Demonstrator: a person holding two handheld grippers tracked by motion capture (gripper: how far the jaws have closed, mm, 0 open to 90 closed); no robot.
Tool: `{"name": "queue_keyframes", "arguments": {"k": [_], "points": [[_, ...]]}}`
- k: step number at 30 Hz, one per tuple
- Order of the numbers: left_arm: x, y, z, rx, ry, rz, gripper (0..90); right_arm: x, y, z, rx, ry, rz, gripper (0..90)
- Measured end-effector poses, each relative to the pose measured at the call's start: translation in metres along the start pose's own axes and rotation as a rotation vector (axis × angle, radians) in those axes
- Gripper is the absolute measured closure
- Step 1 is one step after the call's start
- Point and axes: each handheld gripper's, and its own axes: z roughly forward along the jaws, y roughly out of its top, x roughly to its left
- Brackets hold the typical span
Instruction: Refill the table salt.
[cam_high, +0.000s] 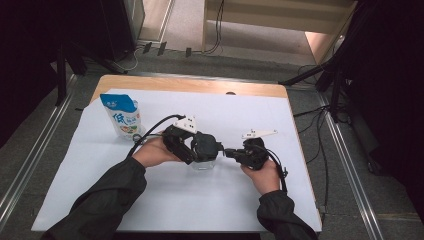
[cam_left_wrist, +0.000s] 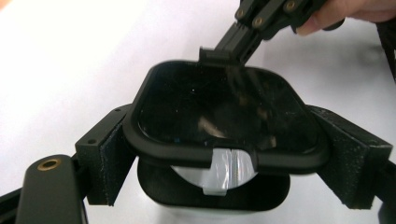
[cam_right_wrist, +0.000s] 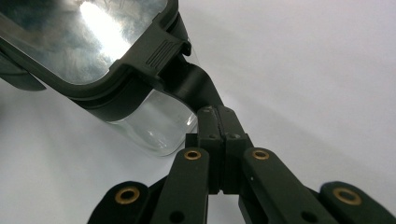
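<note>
Steadying: left gripper (cam_high: 200, 150) is clamping container (cam_left_wrist: 224, 182) at frame centre
Pinching: right gripper (cam_right_wrist: 212, 109), clenched, is gripping lid latch (cam_right_wrist: 187, 84)
Technique: lift latch gently, keeping container braced

Dim room around the brightly lit white table cover (cam_high: 165, 200); glare on the lid (cam_right_wrist: 93, 32).

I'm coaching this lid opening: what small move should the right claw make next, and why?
Probably lift the latch upward. The right claw is shut, its tips at that flap, while the left claw clamps the jar steady and the lid sits on.
</note>
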Motion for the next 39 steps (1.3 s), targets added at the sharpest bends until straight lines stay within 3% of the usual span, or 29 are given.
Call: {"name": "queue_keyframes", "arguments": {"k": [1,2,11,17,21,23,26,29,39], "points": [[0.000,0.000,0.000,0.000,0.000,0.000,20.1,0.000,0.000,0.000,0.000,0.000,0.000,90.0],[0.001,0.002,-0.005,-0.048,-0.063,-0.020,29.8,0.000,0.000,0.000,-0.001,0.002,0.001,90.0],[-0.006,0.015,-0.013,-0.011,-0.058,0.001,39.6,0.002,0.000,0.000,0.004,0.007,-0.006,90.0],[-0.009,0.022,-0.020,0.035,-0.085,-0.002,45.9,0.001,0.000,0.000,0.003,0.009,-0.004,90.0],[-0.009,0.024,-0.025,0.038,-0.111,-0.008,56.1,0.001,0.000,0.001,0.007,0.010,-0.002,90.0],[-0.008,0.024,-0.026,0.037,-0.127,-0.021,66.1,0.000,0.000,0.001,0.007,0.011,-0.002,90.0],[-0.010,0.023,-0.029,0.062,-0.164,0.003,75.9,0.001,0.000,0.001,0.007,0.012,-0.006,90.0],[-0.011,0.024,-0.029,0.069,-0.165,0.013,82.0,0.001,0.000,0.001,0.008,0.011,-0.006,90.0],[-0.014,0.038,-0.025,0.078,-0.160,0.031,84.8,0.001,0.000,0.001,0.007,0.004,-0.007,90.0]]}}
